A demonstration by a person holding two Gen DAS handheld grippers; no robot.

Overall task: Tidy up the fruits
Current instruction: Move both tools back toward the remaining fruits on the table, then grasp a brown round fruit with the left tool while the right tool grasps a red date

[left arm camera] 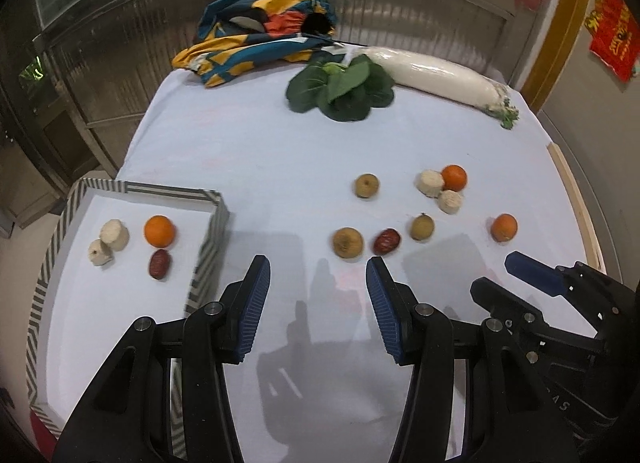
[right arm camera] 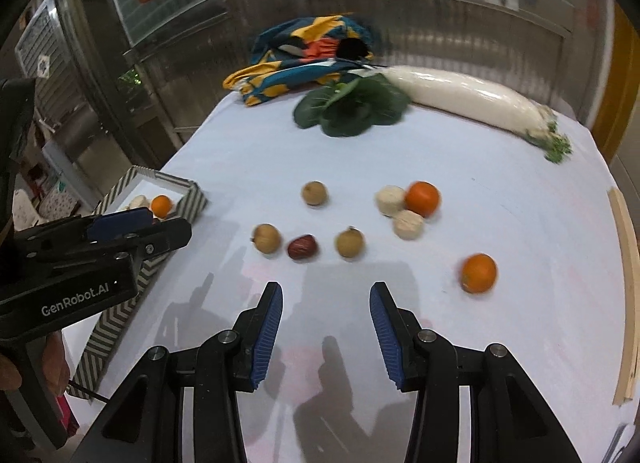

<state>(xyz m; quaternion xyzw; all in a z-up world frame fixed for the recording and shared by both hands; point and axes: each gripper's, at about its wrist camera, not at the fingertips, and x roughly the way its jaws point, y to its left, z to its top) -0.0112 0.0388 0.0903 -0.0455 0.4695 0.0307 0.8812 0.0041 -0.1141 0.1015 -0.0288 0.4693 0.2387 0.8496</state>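
**Both grippers empty over the loose fruit**

A white cloth covers the table [left arm camera: 248, 167], backed by ribbed metal shutters. The loose fruit lies in a scatter at mid-table: three brown round fruits [left arm camera: 347, 242], [left arm camera: 422, 226] and [left arm camera: 367, 185], a red date [left arm camera: 387, 241] between the two nearer ones, an orange [left arm camera: 504, 227] alone to the right, and a second orange [left arm camera: 454, 177] touching two pale cut chunks [left arm camera: 430, 183]. To the left stands the striped tray [left arm camera: 212, 223], already holding an orange, a date and two pale chunks, so the sort looks partly done.

The left gripper [left arm camera: 318, 283] hangs above bare cloth just this side of the nearest brown fruit, jaws partly apart and nothing between them. The right gripper [right arm camera: 326, 305] is likewise partly open and empty, short of the date [right arm camera: 302, 247] and its brown neighbours.

The next pick is probably one of the near fruits. Those three lie close together, so a good approach comes down over one fruit with a finger on either side, clear of the date. Round fruit will likely roll if nudged, so close only once centred. The lone orange [right arm camera: 479, 273] suits the right gripper.

Beyond, a leafy green [left arm camera: 340, 89], a white radish [left arm camera: 436, 77] and a patterned cloth [left arm camera: 260, 35] sit at the far edge.
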